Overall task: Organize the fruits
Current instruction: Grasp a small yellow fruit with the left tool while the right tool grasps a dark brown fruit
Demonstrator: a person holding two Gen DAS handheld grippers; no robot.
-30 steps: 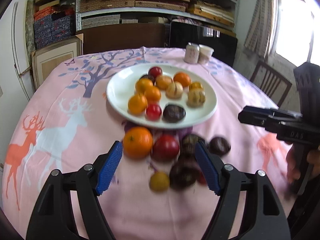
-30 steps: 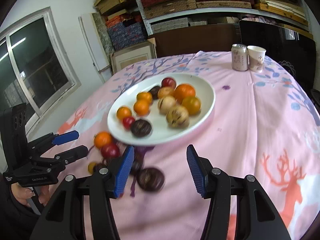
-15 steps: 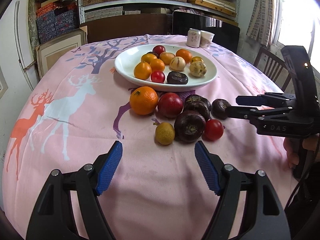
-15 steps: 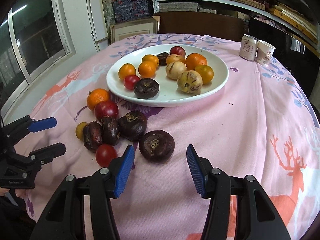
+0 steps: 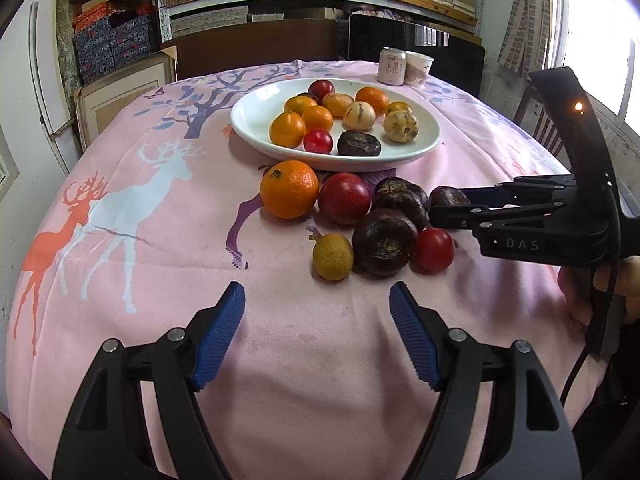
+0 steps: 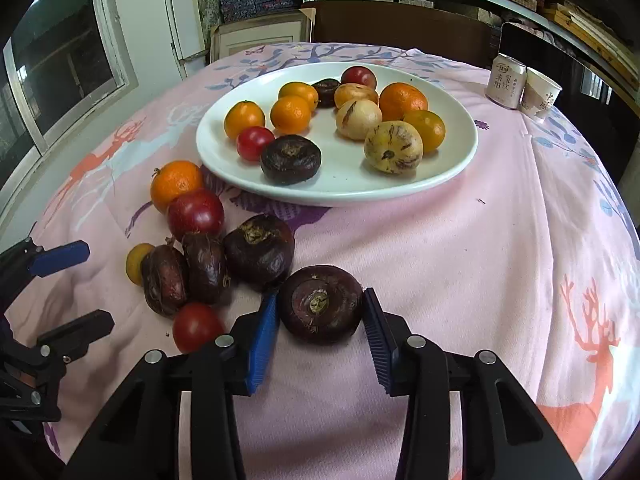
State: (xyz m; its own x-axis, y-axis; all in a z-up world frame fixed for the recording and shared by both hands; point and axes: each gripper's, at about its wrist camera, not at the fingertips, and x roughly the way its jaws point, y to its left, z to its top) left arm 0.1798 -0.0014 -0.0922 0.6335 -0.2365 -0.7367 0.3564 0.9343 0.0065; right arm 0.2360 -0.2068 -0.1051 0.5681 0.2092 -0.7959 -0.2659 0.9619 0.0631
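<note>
The dark round fruit (image 6: 321,305) sits on the pink cloth of the worktop (image 6: 460,264), right between the blue pads of the right tool (image 6: 320,326). Its jaws have just been closing in, and the pads now sit against both sides of the fruit, or very nearly so; a firm squeeze cannot be told from here. The fruit rests on the cloth, stem end facing the camera.

Just beside it, to the left, lies a cluster: three more dark fruits (image 6: 259,249), a small red one (image 6: 197,326), a yellow one (image 6: 136,262), a big red one (image 6: 195,213) and an orange (image 6: 176,182). Beyond them stands the white plate (image 6: 448,160), loaded with oranges, pale striped fruits, red ones and two dark ones.

The left tool (image 5: 318,336) hangs over bare cloth short of the cluster, jaws wide apart, nothing between them. At the far edge, a can (image 6: 505,79) and a paper cup (image 6: 540,94) stand side by side.
</note>
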